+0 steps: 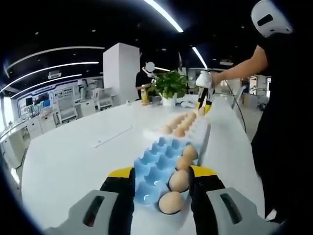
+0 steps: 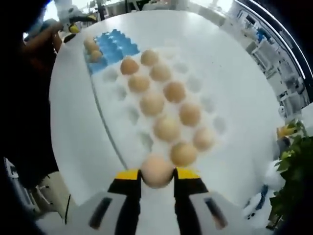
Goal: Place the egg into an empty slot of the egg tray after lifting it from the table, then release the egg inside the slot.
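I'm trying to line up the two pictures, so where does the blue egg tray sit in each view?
Left gripper view: the blue egg tray lies low at centre, between the jaws, eggs along its right side.
Right gripper view: it sits near the top left, far off.
Shared landmark: the white egg tray butts against the blue one in both.

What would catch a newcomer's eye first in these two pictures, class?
In the right gripper view, the right gripper clamps an egg at the near end of a white egg tray dotted with brown eggs. In the left gripper view, a blue egg tray lies just beyond the left gripper.
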